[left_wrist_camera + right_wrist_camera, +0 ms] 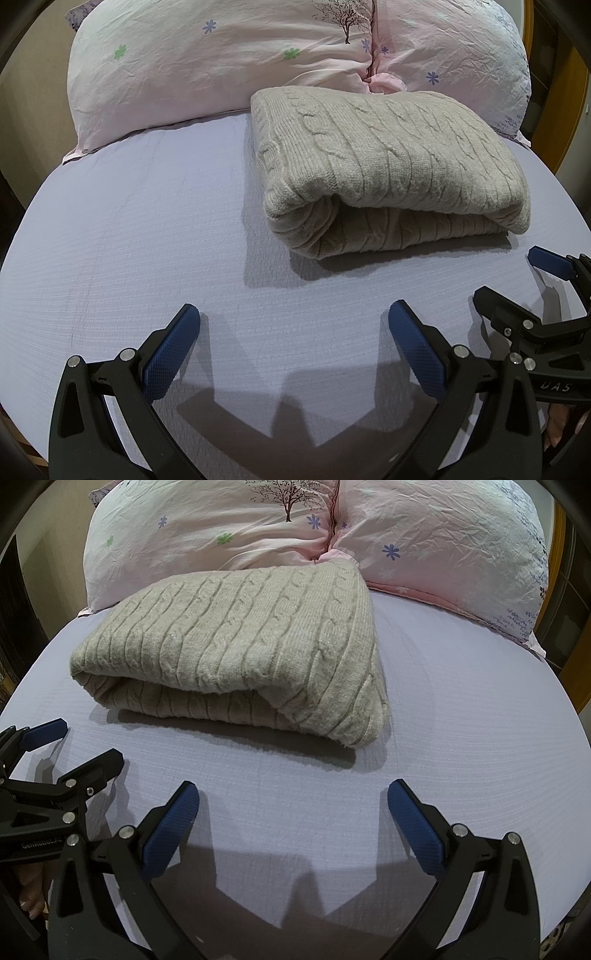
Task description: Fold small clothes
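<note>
A beige cable-knit sweater (388, 162) lies folded in a thick bundle on the lavender bed sheet (147, 240), its rolled fold edge facing me. It also shows in the right wrist view (240, 646). My left gripper (294, 321) is open and empty, hovering over the sheet short of the sweater's near left corner. My right gripper (293, 801) is open and empty, short of the sweater's near right corner. The right gripper also shows at the right edge of the left wrist view (517, 280), and the left gripper at the left edge of the right wrist view (85, 742).
A large pink floral pillow (221, 62) lies across the head of the bed behind the sweater, touching its far edge; it also shows in the right wrist view (424, 535). Wooden furniture (565, 110) stands at the right.
</note>
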`<state>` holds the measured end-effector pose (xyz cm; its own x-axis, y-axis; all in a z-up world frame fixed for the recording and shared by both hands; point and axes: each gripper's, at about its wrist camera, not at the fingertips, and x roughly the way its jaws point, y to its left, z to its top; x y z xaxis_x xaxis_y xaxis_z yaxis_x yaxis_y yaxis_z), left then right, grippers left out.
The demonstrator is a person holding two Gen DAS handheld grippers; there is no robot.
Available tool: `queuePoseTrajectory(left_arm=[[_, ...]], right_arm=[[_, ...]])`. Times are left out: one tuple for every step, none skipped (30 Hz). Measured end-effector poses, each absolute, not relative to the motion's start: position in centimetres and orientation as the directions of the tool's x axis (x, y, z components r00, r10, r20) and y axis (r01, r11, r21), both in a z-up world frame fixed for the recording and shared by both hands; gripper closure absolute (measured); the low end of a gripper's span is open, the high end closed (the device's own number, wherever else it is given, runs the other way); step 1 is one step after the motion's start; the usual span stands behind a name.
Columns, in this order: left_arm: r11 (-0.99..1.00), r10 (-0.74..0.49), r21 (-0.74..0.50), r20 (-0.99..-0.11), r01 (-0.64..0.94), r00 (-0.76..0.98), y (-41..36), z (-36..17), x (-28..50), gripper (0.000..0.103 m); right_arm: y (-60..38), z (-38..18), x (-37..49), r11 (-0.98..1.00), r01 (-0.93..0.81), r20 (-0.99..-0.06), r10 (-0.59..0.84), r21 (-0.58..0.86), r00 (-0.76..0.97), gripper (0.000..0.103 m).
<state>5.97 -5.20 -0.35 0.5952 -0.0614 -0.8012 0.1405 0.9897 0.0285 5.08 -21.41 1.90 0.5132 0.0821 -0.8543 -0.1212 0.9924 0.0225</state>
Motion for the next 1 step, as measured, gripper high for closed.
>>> queuePoseTrajectory(left_arm=[[0.990, -0.062, 0.028, -0.801, 0.141, 0.595, -5.21, -0.35, 5.97, 0.001]], right_arm=[[-21.41, 1.90, 5.08, 0.992, -0.121, -0.854, 0.082, 0.023, 0.513, 0.002]])
